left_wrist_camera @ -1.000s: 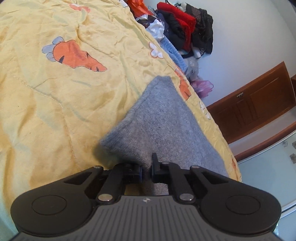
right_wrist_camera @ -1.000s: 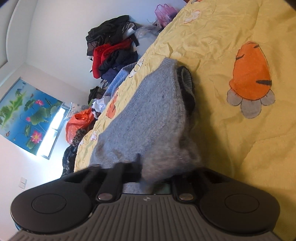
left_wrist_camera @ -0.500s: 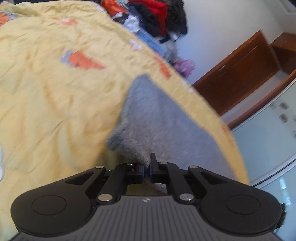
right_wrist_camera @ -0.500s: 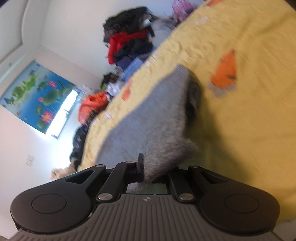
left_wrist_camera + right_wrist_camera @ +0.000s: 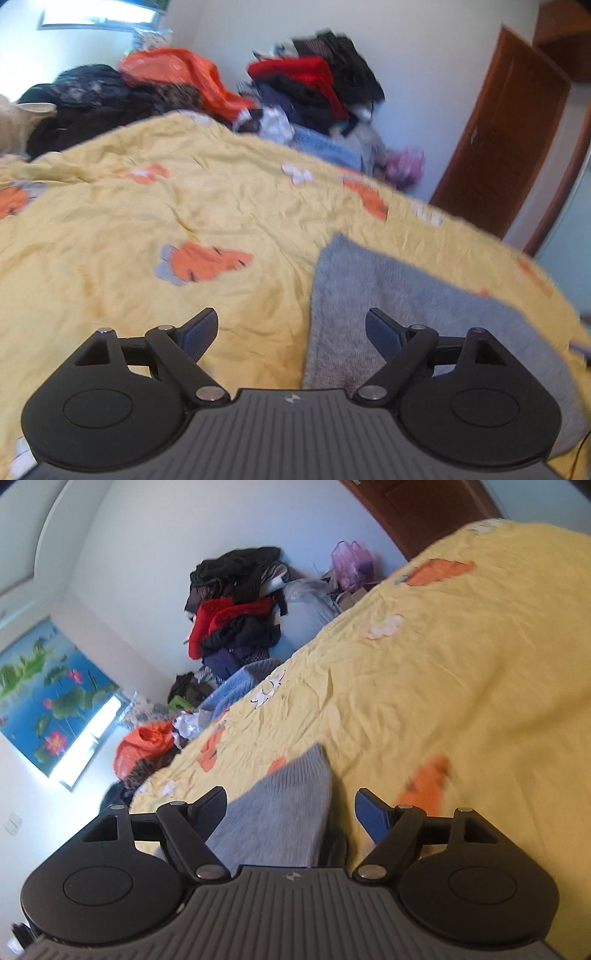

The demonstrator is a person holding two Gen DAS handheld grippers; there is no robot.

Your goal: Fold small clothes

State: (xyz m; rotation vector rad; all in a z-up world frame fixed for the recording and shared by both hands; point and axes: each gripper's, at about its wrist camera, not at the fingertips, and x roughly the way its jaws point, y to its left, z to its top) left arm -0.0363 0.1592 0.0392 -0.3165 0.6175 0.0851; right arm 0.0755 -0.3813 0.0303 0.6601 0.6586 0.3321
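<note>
Grey knit garment (image 5: 399,317): small, soft, fuzzy wool-like weave with ribbing along one edge. Lies flat, apparently folded, with a straight left edge and one corner pointing away. Occupies the lower right of the left wrist frame; in the right wrist frame (image 5: 280,812) it sits bottom centre, its corner rising toward mid-frame. Nothing grips it.

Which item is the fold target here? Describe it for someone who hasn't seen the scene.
Find the yellow carrot-print quilt covering the bed. On its near edge, just ahead of both open grippers, lies a flat grey knit garment. It is the only plain grey piece on the quilt itself; the red, black and blue clothes pile sits against the far wall.
</note>
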